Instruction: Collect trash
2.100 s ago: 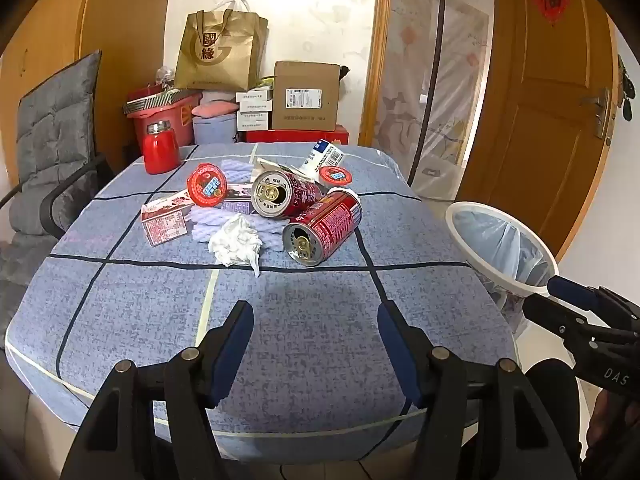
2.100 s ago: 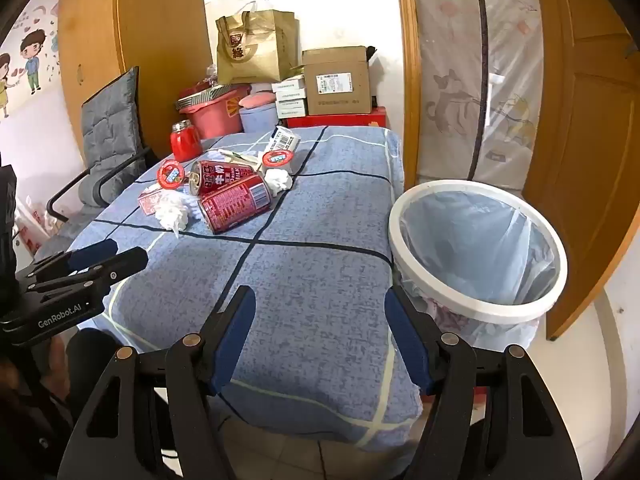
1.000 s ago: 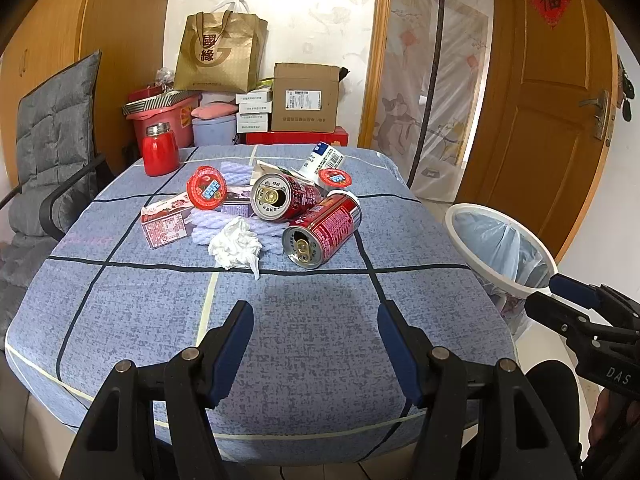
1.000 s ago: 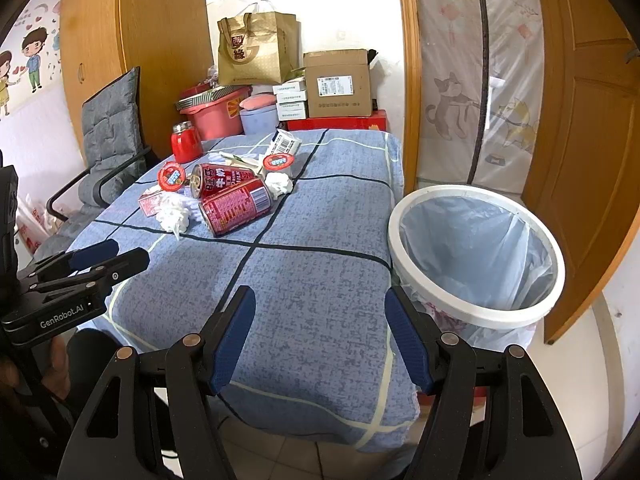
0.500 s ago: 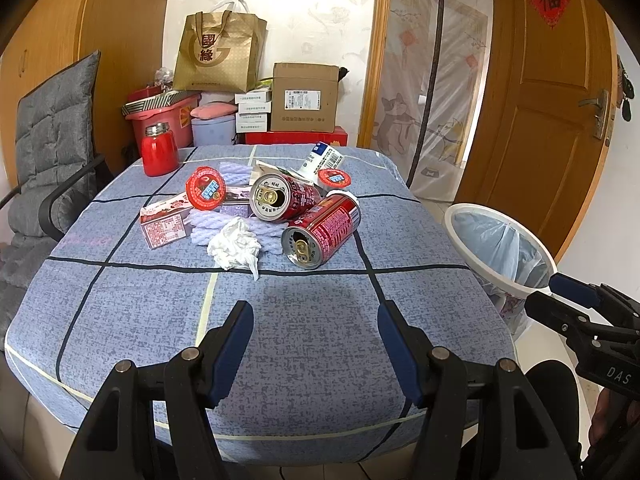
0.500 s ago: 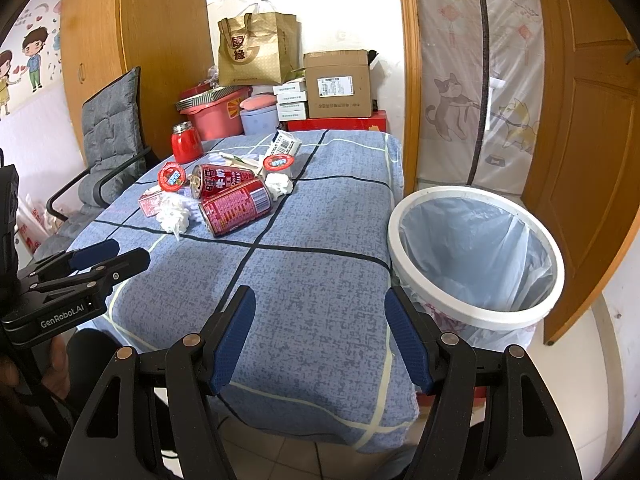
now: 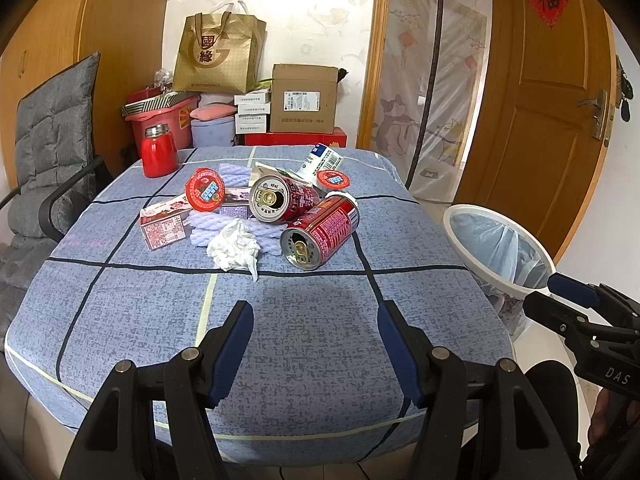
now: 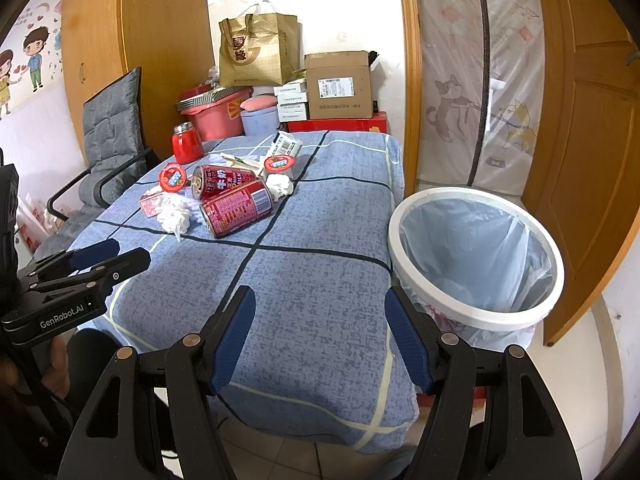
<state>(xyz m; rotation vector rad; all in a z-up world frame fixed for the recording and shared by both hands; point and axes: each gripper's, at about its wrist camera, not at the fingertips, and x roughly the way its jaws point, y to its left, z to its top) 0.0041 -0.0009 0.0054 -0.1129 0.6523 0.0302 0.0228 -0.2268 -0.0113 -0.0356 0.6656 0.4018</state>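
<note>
Lying well beyond both grippers' released jaws: cans (image 7: 320,232) and tissue (image 7: 234,249).

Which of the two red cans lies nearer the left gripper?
The front can beside the crumpled tissue; the other can lies behind it.

You are looking at a table (image 7: 280,320) draped in mottled blue cloth crossed by black and pale green lines. On it, two red cans (image 7: 320,232) with white lettering are lying beside a white crumpled tissue (image 7: 234,246) and a red-lidded cup (image 7: 205,190). Behind the cans, a solid red jar (image 7: 159,151) with a silver cap is standing. Right of the table, a white-rimmed bin (image 8: 476,256) is showing a pale blue liner. Both grippers are showing dark blue pads (image 7: 234,344) on black frames.
</note>
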